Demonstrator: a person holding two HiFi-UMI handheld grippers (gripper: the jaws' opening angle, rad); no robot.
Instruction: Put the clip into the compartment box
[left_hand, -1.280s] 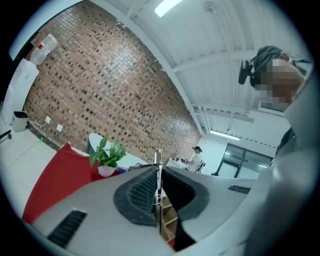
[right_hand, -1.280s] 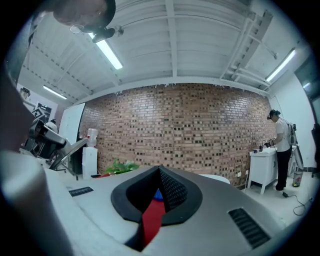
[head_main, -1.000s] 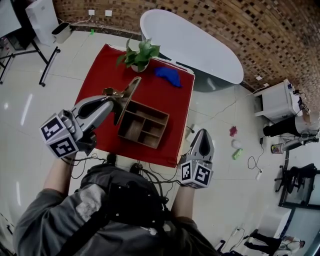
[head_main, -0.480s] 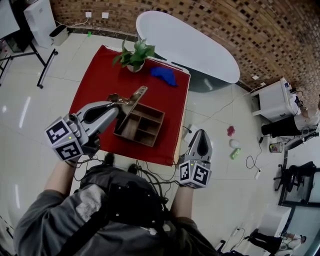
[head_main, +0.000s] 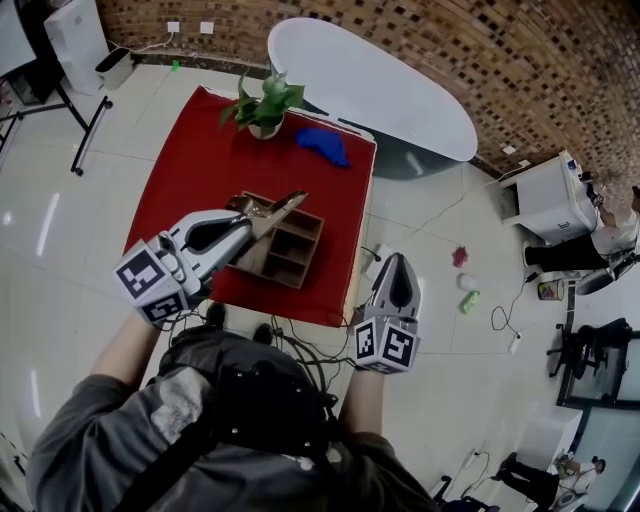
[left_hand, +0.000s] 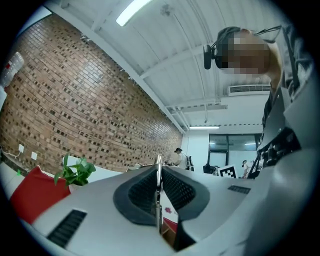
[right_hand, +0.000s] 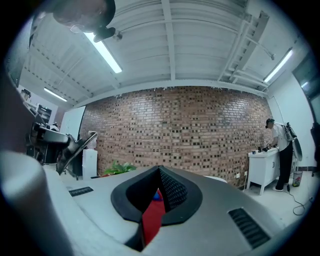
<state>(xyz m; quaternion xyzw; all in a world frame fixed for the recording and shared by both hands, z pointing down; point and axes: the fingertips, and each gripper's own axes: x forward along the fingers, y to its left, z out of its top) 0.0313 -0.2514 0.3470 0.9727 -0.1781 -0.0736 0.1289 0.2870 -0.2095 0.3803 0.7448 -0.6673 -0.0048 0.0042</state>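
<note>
My left gripper (head_main: 255, 218) is shut on the clip (head_main: 281, 206), a thin metal piece that sticks out past the fingertips. It hangs just above the back left part of the wooden compartment box (head_main: 300, 262), which stands on the red table (head_main: 190, 160). In the left gripper view the clip (left_hand: 159, 200) shows edge-on as a thin blade pinched between the dark pads of the left gripper (left_hand: 159, 175). My right gripper (head_main: 395, 262) is off the table's near right edge, apart from the box. The right gripper (right_hand: 160, 172) is shut with nothing in it.
A potted plant (head_main: 262, 105) and a blue cloth (head_main: 322, 146) lie at the table's far side. Behind the table stands a white oval table (head_main: 380, 85). Cables (head_main: 300, 345) run on the floor by the table's near edge. A white cabinet (head_main: 545, 205) stands to the right.
My left gripper has carried the clip to the right, from the box's left edge to above its back left part. The right gripper has barely moved.
</note>
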